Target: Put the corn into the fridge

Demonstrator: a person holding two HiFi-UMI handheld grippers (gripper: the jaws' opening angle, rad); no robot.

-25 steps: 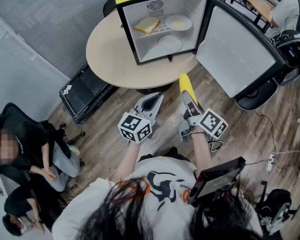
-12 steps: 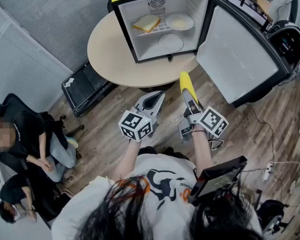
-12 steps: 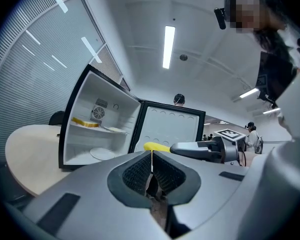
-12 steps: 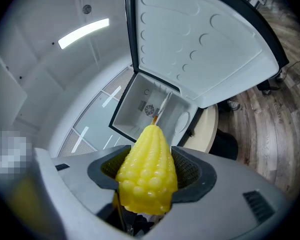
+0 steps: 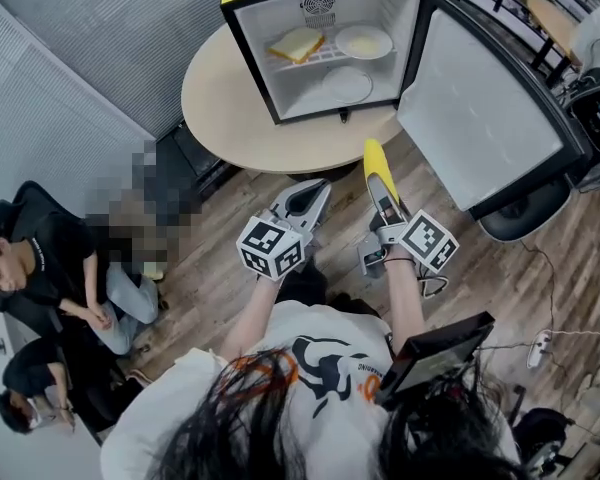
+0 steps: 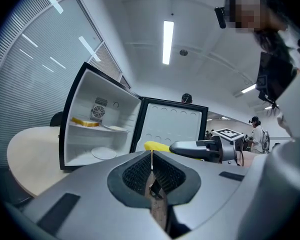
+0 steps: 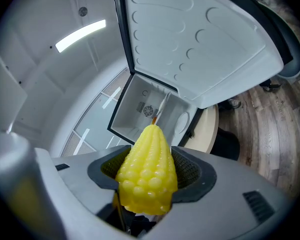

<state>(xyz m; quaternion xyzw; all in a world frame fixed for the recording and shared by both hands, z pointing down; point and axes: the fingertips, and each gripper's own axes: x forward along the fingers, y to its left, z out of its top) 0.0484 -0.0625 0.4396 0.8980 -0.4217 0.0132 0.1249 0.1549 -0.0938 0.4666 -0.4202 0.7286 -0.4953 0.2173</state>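
Note:
A yellow corn cob (image 7: 146,176) is clamped in my right gripper (image 5: 381,188), its tip (image 5: 373,156) pointing toward the small fridge (image 5: 325,43) on the round table (image 5: 220,108). The fridge door (image 5: 480,98) hangs wide open to the right. On the shelf inside lie a slice of bread (image 5: 296,43) and a plate (image 5: 364,41); another plate (image 5: 346,85) rests on the fridge floor. My left gripper (image 5: 306,200) is shut with nothing in it, level with the right one and just left of it. Both are short of the table's near edge. From the left gripper view the corn (image 6: 157,146) shows beside the fridge (image 6: 97,129).
Two people sit at the left (image 5: 40,268), beside a black case (image 5: 170,168) on the wooden floor. An office chair (image 5: 525,213) stands behind the open door. Cables and a power strip (image 5: 540,343) lie on the floor at right.
The view has shifted slightly; both grippers stay in nearly the same place below the table edge, the corn still held. The fridge remains open.

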